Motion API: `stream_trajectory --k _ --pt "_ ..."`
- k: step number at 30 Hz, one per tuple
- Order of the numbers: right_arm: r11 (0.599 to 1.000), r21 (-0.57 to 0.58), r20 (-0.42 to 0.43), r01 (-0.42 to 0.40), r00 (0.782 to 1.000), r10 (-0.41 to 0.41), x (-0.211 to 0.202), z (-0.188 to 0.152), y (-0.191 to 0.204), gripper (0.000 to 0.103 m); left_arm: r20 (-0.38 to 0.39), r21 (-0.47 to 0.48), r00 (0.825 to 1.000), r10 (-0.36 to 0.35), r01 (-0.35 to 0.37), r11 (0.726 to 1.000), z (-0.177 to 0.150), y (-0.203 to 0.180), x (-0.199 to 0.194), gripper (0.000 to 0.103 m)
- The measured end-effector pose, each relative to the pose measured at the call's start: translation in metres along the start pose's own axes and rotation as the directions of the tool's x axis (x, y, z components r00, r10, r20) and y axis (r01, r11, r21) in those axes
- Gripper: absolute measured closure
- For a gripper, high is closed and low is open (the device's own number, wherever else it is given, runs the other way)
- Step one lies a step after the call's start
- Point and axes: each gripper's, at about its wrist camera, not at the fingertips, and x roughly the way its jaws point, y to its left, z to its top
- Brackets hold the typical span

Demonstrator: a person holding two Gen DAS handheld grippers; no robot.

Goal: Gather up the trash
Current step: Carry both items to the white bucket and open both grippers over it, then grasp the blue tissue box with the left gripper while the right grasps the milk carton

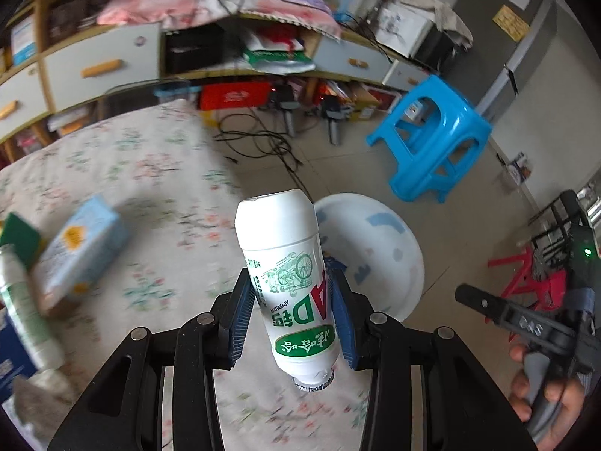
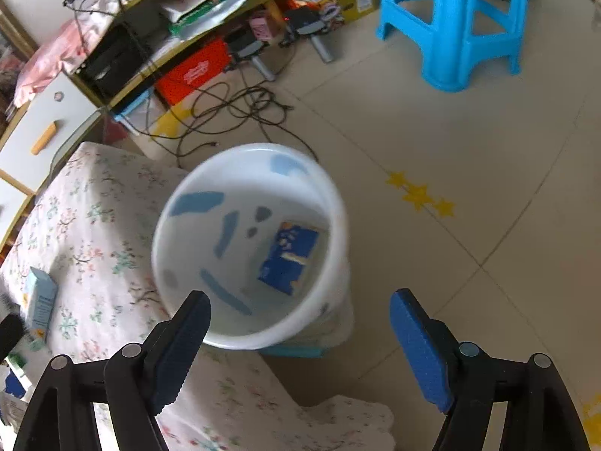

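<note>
Blue carton inside bin

above bin: white bin mouth open, only a blue packet on its bottom | table: floral cloth bare toward the bin, light-blue carton and lying bottle crowd its left | floor: tiles clear right of bin, blue stool and cables farther off
</note>
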Motion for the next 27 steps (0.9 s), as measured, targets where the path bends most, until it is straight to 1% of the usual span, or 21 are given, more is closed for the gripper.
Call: stream_trajectory --k 5,6,7,8,9,10,11,12,15,18,21,27 --pt "1.000 0.018 -0.002 0.001 1.000 -0.001 -0.002 0.002 -0.016 0.020 -0.005 0.030 1.000 -0.020 0.020 0.999 0.013 -0.025 0.029 0.061" --pt "1.000 0.027 -0.002 -0.005 1.000 0.005 -0.003 0.002 -0.018 0.020 -0.003 0.032 1.000 -0.029 0.029 0.999 0.014 -0.028 0.033 0.060" --pt "0.999 0.033 -0.003 -0.012 1.000 0.012 -0.004 0.003 -0.019 0.020 -0.001 0.033 0.999 -0.055 0.055 0.998 0.017 -0.033 0.037 0.060" --pt "0.999 0.037 -0.002 -0.017 1.000 0.017 -0.004 0.003 -0.021 0.020 -0.007 0.035 0.997 -0.079 0.079 0.996 0.020 -0.034 0.042 0.058" --pt "0.999 0.039 -0.001 -0.020 1.000 0.020 -0.005 0.003 -0.021 0.020 -0.029 0.045 0.995 -0.096 0.097 0.994 0.022 -0.037 0.046 0.049" --pt "0.999 0.040 0.001 -0.021 1.000 0.021 -0.005 0.004 -0.021 0.020 -0.051 0.048 0.995 -0.087 0.089 0.995 0.024 -0.039 0.051 0.042" --pt "0.999 0.041 0.003 -0.020 1.000 0.020 -0.005 0.004 -0.021 0.020 -0.057 0.043 0.996 -0.073 0.076 0.996 0.024 -0.039 0.052 0.030" --pt "0.999 0.041 0.004 -0.019 1.000 0.019 -0.005 0.004 -0.021 0.019 -0.049 0.032 0.997 -0.057 0.059 0.998 0.024 -0.038 0.049 0.026" --pt "0.998 0.050 0.006 -0.027 1.000 0.027 -0.007 0.004 -0.021 0.017 -0.036 0.012 0.999 -0.028 0.029 1.000 0.023 -0.031 0.035 0.021" --pt "0.998 0.046 0.013 -0.036 0.999 0.035 -0.009 0.005 -0.017 0.016 -0.018 0.027 1.000 0.024 -0.024 0.999 0.018 -0.020 0.016 0.016" --pt "0.998 0.039 0.018 -0.040 0.999 0.040 -0.011 0.004 -0.009 0.015 0.000 0.036 0.998 0.067 -0.067 0.997 0.012 -0.006 -0.001 0.015" --pt "0.998 -0.006 0.022 -0.055 0.998 0.055 -0.013 0.000 0.019 0.013 0.013 0.016 0.990 0.142 -0.143 0.990 -0.004 0.035 -0.041 0.012"
